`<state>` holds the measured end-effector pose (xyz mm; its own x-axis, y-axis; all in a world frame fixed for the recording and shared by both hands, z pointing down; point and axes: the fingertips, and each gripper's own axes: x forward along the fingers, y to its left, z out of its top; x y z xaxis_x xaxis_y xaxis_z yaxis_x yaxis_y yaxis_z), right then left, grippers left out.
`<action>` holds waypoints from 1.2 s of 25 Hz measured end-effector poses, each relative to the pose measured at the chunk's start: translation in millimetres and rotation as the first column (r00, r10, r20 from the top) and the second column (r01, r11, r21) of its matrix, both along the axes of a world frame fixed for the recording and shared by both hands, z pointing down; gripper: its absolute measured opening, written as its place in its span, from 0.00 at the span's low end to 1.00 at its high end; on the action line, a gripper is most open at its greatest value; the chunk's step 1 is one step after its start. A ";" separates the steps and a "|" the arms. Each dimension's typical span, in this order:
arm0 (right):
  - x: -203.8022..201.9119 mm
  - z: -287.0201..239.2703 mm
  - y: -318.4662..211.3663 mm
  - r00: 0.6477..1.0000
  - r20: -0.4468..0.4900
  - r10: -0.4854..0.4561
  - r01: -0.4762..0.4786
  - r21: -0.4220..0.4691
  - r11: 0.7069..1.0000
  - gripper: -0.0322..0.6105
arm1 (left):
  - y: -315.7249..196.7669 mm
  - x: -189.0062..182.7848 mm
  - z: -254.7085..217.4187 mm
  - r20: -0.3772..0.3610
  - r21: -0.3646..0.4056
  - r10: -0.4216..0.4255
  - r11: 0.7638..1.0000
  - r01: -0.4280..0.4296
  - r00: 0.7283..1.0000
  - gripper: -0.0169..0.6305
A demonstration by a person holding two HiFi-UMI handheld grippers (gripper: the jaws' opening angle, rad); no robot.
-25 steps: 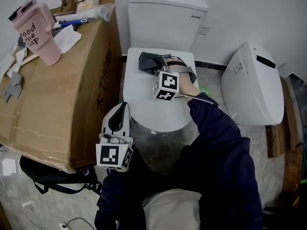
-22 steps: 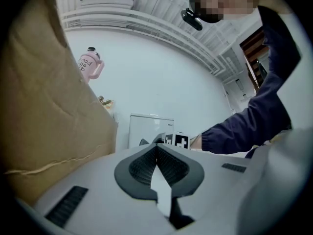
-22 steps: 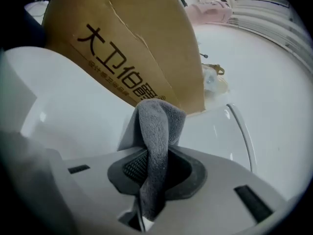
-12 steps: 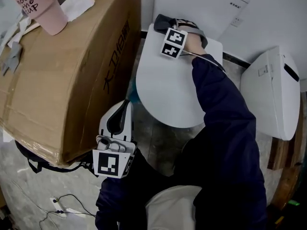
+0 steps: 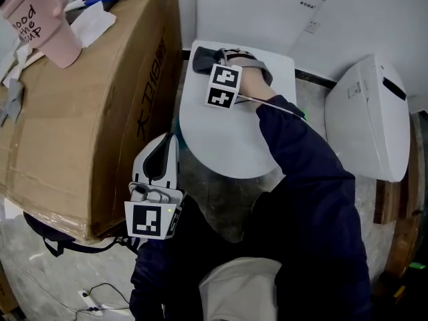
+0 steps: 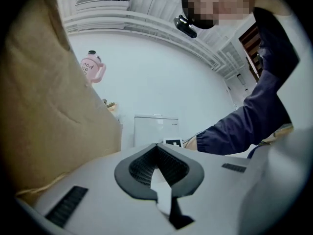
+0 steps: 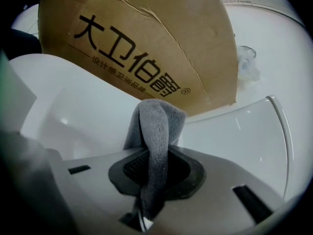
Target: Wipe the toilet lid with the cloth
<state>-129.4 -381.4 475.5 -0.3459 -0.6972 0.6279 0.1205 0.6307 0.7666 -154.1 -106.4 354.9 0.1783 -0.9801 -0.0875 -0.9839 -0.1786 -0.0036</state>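
Though the cloth (image 5: 202, 60) is seen at the toilet lid's (image 5: 234, 139) far corner in the head view, the left gripper (image 6: 159, 168), in its own view, is shown with jaws pressed together (empty). In the right gripper's (image 7: 155, 175) view only a fold is pinched; it could be dragged free by friction.

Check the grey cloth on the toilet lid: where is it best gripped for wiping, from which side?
Probably a bunched fold, from the side away from the cardboard box, as the right gripper has it: fingers shut on a doubled-over ridge of the cloth. It's limp, so a fold gives bulk, and the rest drapes on the lid.
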 end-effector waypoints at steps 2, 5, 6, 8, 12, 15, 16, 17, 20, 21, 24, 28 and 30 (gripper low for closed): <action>2.3 2.8 22.9 1.000 -0.004 -0.018 0.017 -0.024 1.000 0.15 | -3.3 -1.1 -3.0 -0.001 0.007 0.010 1.000 -0.010 1.000 0.05; 7.3 8.0 57.8 0.999 -0.012 -0.038 0.037 -0.056 0.998 0.15 | -6.9 -3.4 -4.6 -0.004 0.005 0.016 1.000 -0.016 1.000 0.05; 9.2 9.6 69.2 0.999 -0.013 -0.042 0.041 -0.071 0.997 0.15 | -8.0 -4.3 -6.0 -0.002 0.008 0.016 1.000 -0.016 1.000 0.05; 12.9 11.7 91.0 0.999 -0.014 -0.045 0.044 -0.101 0.994 0.15 | -9.7 -5.6 -8.6 -0.001 0.008 0.018 1.000 -0.018 1.000 0.05; 20.1 14.3 129.5 0.999 -0.017 -0.036 0.033 -0.121 0.992 0.15 | -10.4 -9.3 -12.9 -0.011 0.027 0.018 0.999 -0.018 1.000 0.05; 25.2 16.5 156.7 0.998 -0.039 -0.049 0.043 -0.138 0.990 0.15 | -10.1 -9.5 -12.3 -0.010 0.023 0.024 0.999 -0.024 1.000 0.05; 27.1 17.5 166.3 0.997 -0.049 -0.056 0.048 -0.147 0.988 0.15 | -9.7 -8.9 -12.8 -0.010 0.023 0.028 0.999 -0.028 1.000 0.05; 29.1 18.5 175.9 0.996 -0.059 -0.063 0.053 -0.158 0.986 0.15 | -9.2 -7.9 -13.5 -0.011 0.024 0.032 0.999 -0.032 0.999 0.05; 34.3 20.6 200.5 0.994 -0.077 -0.080 0.064 -0.182 0.981 0.15 | -8.0 -6.6 -14.6 -0.009 0.014 0.043 0.999 -0.043 0.999 0.05; 35.3 21.0 207.2 0.993 -0.081 -0.086 0.070 -0.187 0.980 0.15 | -8.1 -6.9 -14.9 -0.010 0.011 0.045 0.999 -0.045 0.999 0.05; 39.5 22.6 225.0 0.989 -0.094 -0.110 0.090 -0.195 0.977 0.15 | -8.3 -6.7 -17.1 -0.019 0.027 0.050 0.998 -0.050 0.999 0.05; 45.6 23.7 240.4 0.989 -0.087 -0.120 0.100 -0.210 0.973 0.15 | -6.7 -2.3 -15.7 -0.018 0.018 0.060 0.998 -0.060 0.998 0.05; 46.8 23.5 242.2 0.990 -0.085 -0.116 0.096 -0.209 0.973 0.15 | -6.1 -2.6 -15.5 -0.020 0.013 0.062 0.998 -0.061 0.998 0.05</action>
